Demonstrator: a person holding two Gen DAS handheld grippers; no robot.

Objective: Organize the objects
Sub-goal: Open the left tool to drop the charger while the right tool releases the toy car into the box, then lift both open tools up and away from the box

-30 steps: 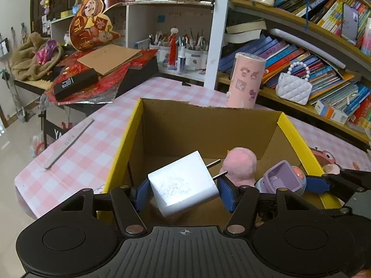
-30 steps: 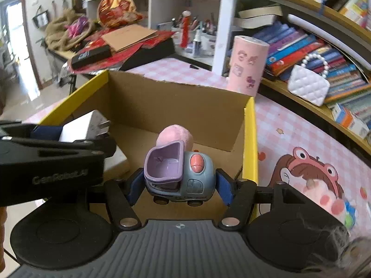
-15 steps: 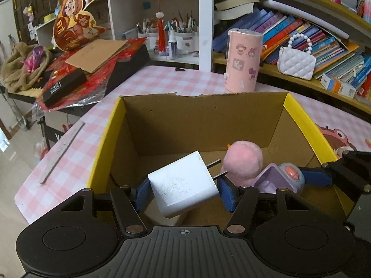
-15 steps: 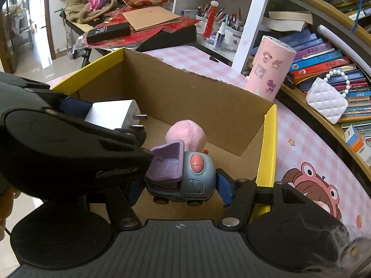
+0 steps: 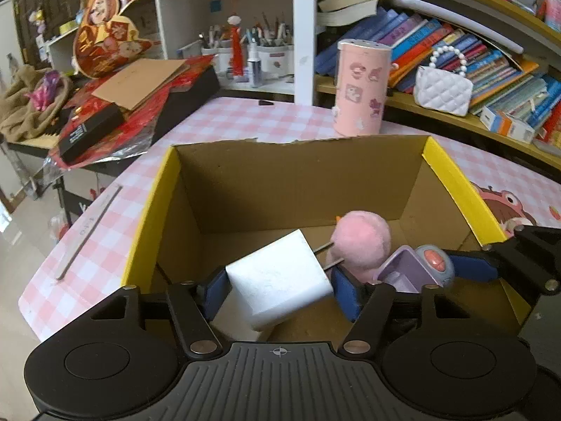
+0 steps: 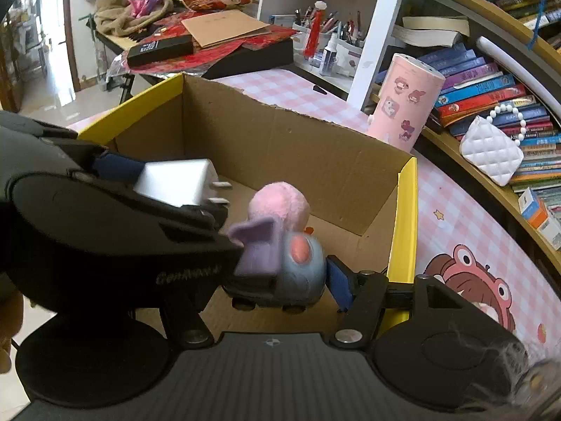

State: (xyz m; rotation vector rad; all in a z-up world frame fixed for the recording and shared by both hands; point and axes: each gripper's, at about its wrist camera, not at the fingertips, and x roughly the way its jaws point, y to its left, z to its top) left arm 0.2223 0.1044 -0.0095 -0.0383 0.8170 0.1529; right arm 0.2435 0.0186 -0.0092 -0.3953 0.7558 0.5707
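An open cardboard box (image 5: pixel 455 189) with yellow rims stands on the pink checked table. Over its near end my left gripper (image 5: pixel 278 289) has a white charger plug (image 5: pixel 277 277) between its blue pads; the jaws are opening, and the pads still sit against the plug's sides. In the right wrist view my right gripper (image 6: pixel 277 284) is shut on a purple and blue toy truck (image 6: pixel 280 266), also above the box; its left finger is hidden behind the left gripper. A pink plush ball (image 5: pixel 361 238) lies on the box floor just beyond both.
A pink sticker-covered canister (image 5: pixel 361 87) stands behind the box. Bookshelves with a white quilted purse (image 5: pixel 441 91) run along the back right. A black case with red paper and cardboard (image 5: pixel 140 80) sits at the back left. A grey ruler (image 5: pixel 87 228) lies by the table's left edge.
Both grippers have rolled a little, and the left one has shifted further over the box with the plug. The left pads stand slightly wider apart. The truck stays gripped.
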